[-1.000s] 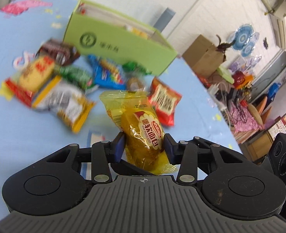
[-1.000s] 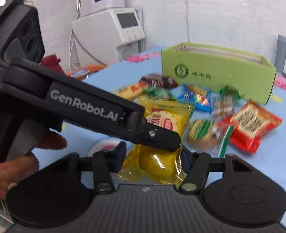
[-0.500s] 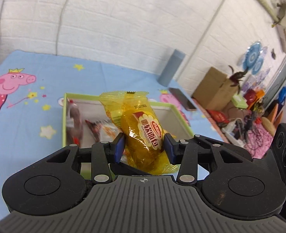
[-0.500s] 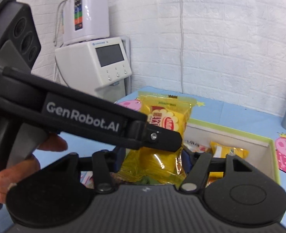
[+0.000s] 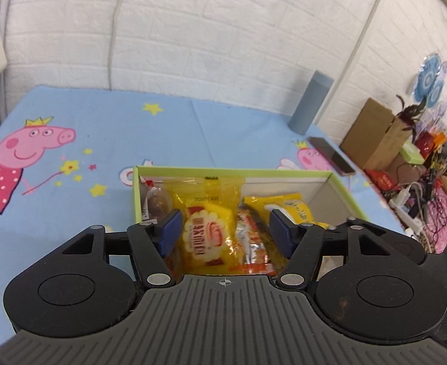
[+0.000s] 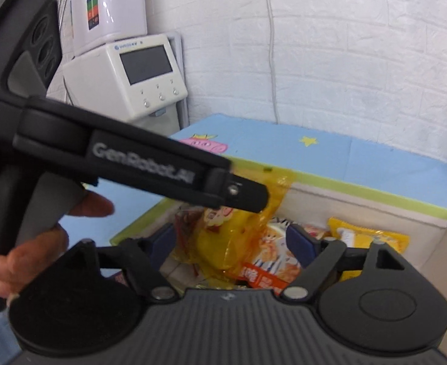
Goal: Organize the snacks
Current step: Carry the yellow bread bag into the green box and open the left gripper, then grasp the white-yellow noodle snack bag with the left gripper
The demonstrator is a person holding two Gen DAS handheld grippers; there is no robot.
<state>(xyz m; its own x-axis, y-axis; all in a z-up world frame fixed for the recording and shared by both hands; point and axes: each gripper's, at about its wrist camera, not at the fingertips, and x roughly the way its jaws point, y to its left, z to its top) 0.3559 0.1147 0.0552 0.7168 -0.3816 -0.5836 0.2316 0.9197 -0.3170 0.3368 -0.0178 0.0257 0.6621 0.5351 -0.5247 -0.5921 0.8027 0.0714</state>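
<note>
The green box (image 5: 342, 187) stood open at the top, so entry from above was free. Inside, the yellow bread packet (image 5: 206, 219), an orange-and-silver packet (image 5: 250, 240) and a second yellow packet (image 5: 284, 208) crowded the left and middle floor; only the right end by the far wall showed bare bottom. The left gripper (image 6: 244, 194) crossed in front of the right gripper (image 6: 232, 243), seemingly above the box's near-left corner, blocking that side. Behind the box, open blue mat (image 5: 174, 133) lay free up to a grey cylinder (image 5: 310, 106) and a phone (image 5: 331, 155).
</note>
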